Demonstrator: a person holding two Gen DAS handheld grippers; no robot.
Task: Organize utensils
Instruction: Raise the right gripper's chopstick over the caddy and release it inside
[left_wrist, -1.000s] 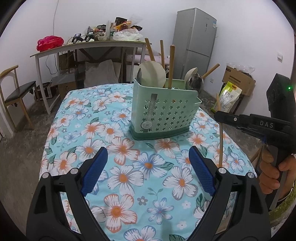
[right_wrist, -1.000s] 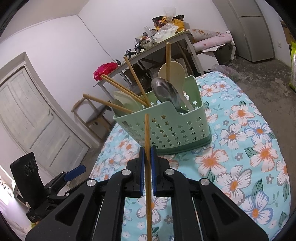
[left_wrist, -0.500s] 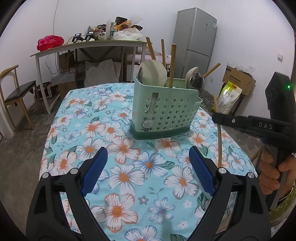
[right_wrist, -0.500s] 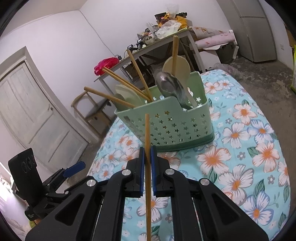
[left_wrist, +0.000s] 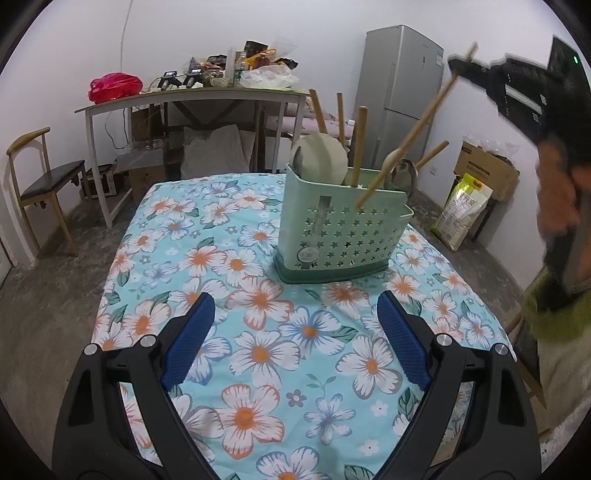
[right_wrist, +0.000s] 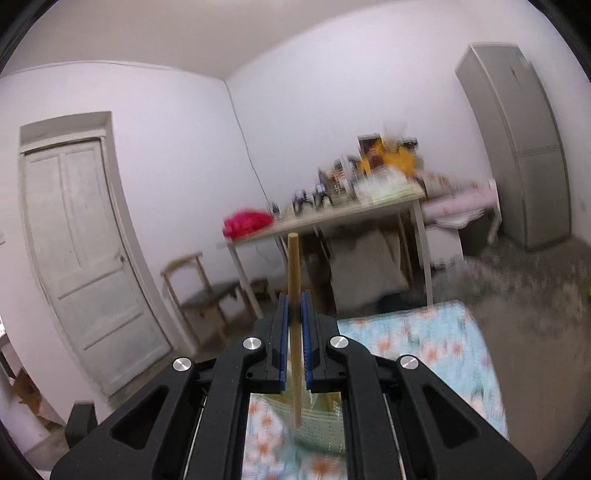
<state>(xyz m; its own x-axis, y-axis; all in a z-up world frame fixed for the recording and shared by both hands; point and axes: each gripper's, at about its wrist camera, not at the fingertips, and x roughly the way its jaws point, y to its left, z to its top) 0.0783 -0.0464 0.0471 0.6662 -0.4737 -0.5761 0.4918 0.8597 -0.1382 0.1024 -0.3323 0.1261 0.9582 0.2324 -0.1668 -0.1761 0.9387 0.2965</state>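
Left gripper (left_wrist: 295, 347), seen from its own wrist camera, hangs with its blue pads (left_wrist: 188, 341) spread wide apart and nothing between them, above the near part of the flower-clothed counter (left_wrist: 258, 369). The green caddy (left_wrist: 343, 229) stands toward the counter's far right, holding spoons and wooden handles. A single chopstick (left_wrist: 406, 144) slants down from the raised right gripper (left_wrist: 467, 68), its lower tip in front of the caddy's front wall, just below the rim; whether it touches cannot be told.

From the right wrist view, blurred, the right gripper (right_wrist: 294, 325) is clamped on the chopstick (right_wrist: 294, 280) partway along its length, the caddy (right_wrist: 317, 424) showing below. The chopstick looks light, stiff and smooth, so it may pivot in the pads; a hold nearer its middle would likely steady it.
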